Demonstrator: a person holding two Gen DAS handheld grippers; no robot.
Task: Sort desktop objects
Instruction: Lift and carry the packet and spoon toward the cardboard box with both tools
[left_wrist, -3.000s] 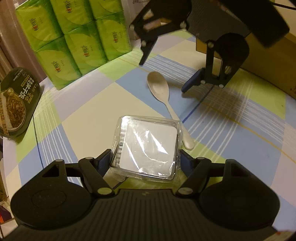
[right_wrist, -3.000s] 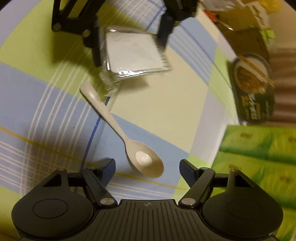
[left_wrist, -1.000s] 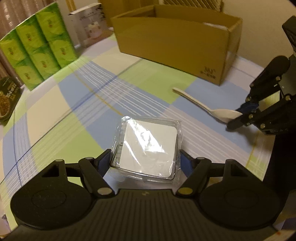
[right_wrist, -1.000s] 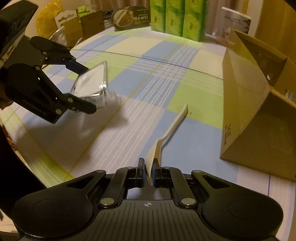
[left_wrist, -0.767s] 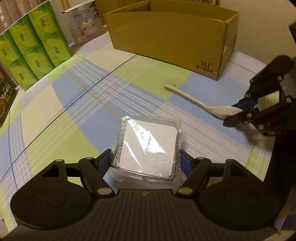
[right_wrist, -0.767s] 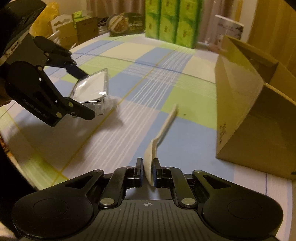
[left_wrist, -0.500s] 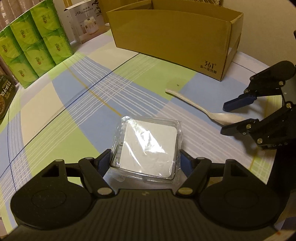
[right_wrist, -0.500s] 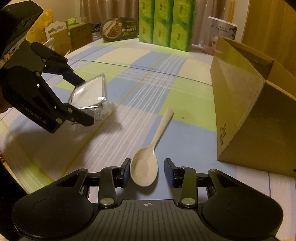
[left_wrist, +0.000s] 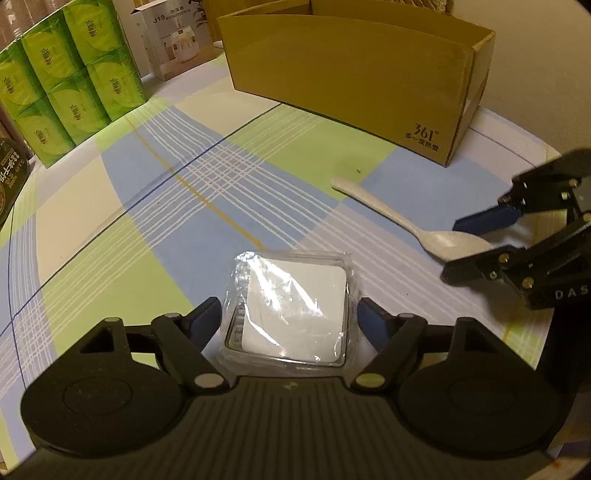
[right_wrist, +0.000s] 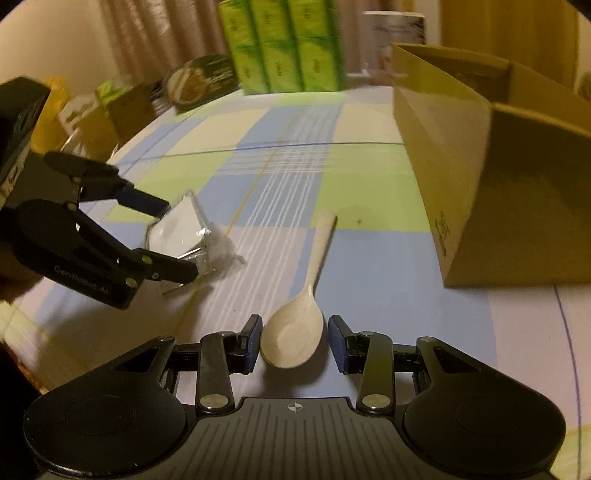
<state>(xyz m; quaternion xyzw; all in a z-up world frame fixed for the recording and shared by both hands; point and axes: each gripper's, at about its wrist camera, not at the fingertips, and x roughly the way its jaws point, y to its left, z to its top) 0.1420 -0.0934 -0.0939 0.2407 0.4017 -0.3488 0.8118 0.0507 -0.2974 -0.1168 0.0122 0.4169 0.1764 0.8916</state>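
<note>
Since a second ago the right tongs (right_wrist: 295, 341) have let go of the spoon (right_wrist: 301, 314), which then stood on edge pinched between the pads and now lies flat on the tabletop (right_wrist: 369, 266), bowl up. Readable writing: "361°" on the end of the cardboard box (left_wrist: 354, 74), "J10" on a white carton (left_wrist: 173, 37) behind it, "GenRobot.AI" on the left tongs (right_wrist: 177, 240) as seen from the right wrist, and "DAS" on the right tongs in the left view. The right tongs are released — jaws parted a little wider than the spoon's bowl, a pad on either side, neither clearly touching it. The left tongs are clenched on a clear plastic box (left_wrist: 291, 306) with a white insert, gripping its two opposite sides just above the tabletop. The spoon's long axis runs away from the right tongs — bowl nearest them, handle pointing toward the green tissue packs (right_wrist: 284, 48), just beside the cardboard box.
</note>
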